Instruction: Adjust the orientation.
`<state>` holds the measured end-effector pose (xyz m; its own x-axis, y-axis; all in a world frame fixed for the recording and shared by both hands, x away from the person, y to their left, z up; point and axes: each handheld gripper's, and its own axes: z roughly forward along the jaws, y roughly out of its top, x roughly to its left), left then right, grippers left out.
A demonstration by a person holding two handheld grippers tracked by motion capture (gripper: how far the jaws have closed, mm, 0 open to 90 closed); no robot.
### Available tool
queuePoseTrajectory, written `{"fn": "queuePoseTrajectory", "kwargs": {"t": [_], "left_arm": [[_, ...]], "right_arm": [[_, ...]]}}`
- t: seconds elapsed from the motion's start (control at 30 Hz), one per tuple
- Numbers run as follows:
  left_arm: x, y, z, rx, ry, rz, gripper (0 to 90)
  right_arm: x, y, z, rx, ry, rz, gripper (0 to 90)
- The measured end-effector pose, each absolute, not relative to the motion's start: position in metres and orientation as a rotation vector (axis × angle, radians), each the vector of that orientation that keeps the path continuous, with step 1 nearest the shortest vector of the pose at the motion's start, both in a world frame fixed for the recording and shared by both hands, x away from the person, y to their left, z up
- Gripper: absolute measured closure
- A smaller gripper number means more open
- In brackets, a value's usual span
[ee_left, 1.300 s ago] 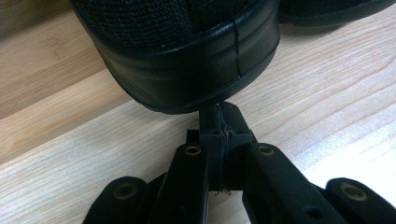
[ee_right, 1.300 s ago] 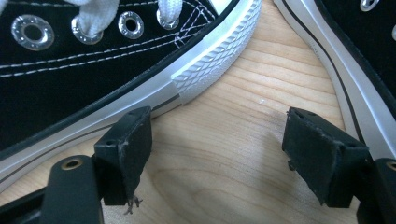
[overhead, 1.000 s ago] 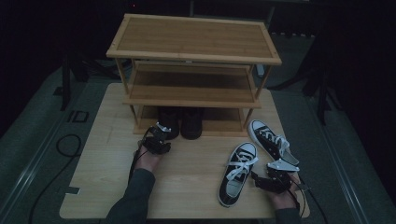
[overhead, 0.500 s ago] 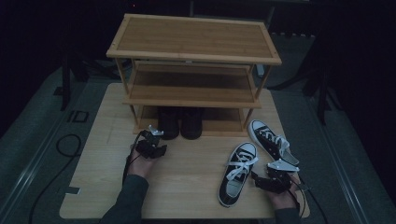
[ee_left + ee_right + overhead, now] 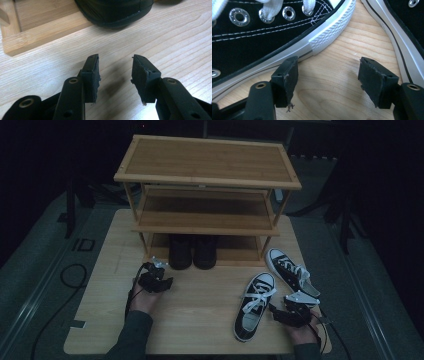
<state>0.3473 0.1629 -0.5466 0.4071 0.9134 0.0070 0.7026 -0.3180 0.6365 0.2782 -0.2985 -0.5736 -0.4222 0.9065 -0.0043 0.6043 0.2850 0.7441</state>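
My left gripper [image 5: 161, 270] sat on the table [image 5: 200, 305] just short of the rack's [image 5: 207, 175] bottom shelf, jaws apart w/ nothing between them; in the left gripper view [image 5: 114, 68] bare wood lay in the gap and the toe of a black shoe [image 5: 115, 11] on the shelf's front slat was just ahead, not touching; vs. 1 s ago, when it was right up near the black pair [image 5: 192, 251], it had backed off toward me and a bit left; my forearm had slid back w/ it.

My right gripper [image 5: 294, 312] was in the same spot as before, resting at the near-right of the table beside the sneakers; jaws wide, released, gripping nothing; in the right gripper view [image 5: 328, 71] its left jaw was up against the white sole of the nearer sneaker [image 5: 255, 305], can't tell if touching; the other sneaker [image 5: 291, 270] lay just to the right, its sole edge near the right jaw; neither sneaker had moved.
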Motion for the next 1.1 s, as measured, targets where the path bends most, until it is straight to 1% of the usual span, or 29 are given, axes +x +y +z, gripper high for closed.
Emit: {"fn": "queuePoseTrajectory", "kwargs": {"t": [0.3,0.5,0.53,0.57,0.7,0.8,0.83,1.1], "left_arm": [[0.340,0.167,-0.552,2.102,1.383,0.492,56.1],[0.340,0.166,-0.553,2.092,1.385,0.483,55.7],[0.340,0.166,-0.554,2.094,1.384,0.483,55.7],[0.340,0.164,-0.554,2.101,1.383,0.481,55.6],[0.338,0.164,-0.556,2.106,1.382,0.478,55.6],[0.338,0.163,-0.556,2.106,1.384,0.474,55.3],[0.338,0.163,-0.556,2.106,1.384,0.475,55.2],[0.337,0.163,-0.557,2.111,1.384,0.474,55.3]], "right_arm": [[0.277,-0.296,-0.571,1.342,2.154,0.941,42.9],[0.277,-0.295,-0.571,1.346,2.156,0.937,43.6],[0.277,-0.295,-0.570,1.347,2.161,0.938,46.1],[0.277,-0.294,-0.570,1.346,2.165,0.937,50.7],[0.276,-0.287,-0.566,1.309,2.213,0.934,74.2],[0.277,-0.280,-0.564,1.277,2.237,0.900,86.7],[0.278,-0.278,-0.564,1.266,2.241,0.892,89.5],[0.282,-0.271,-0.563,1.247,2.251,0.856,90.0]]}}
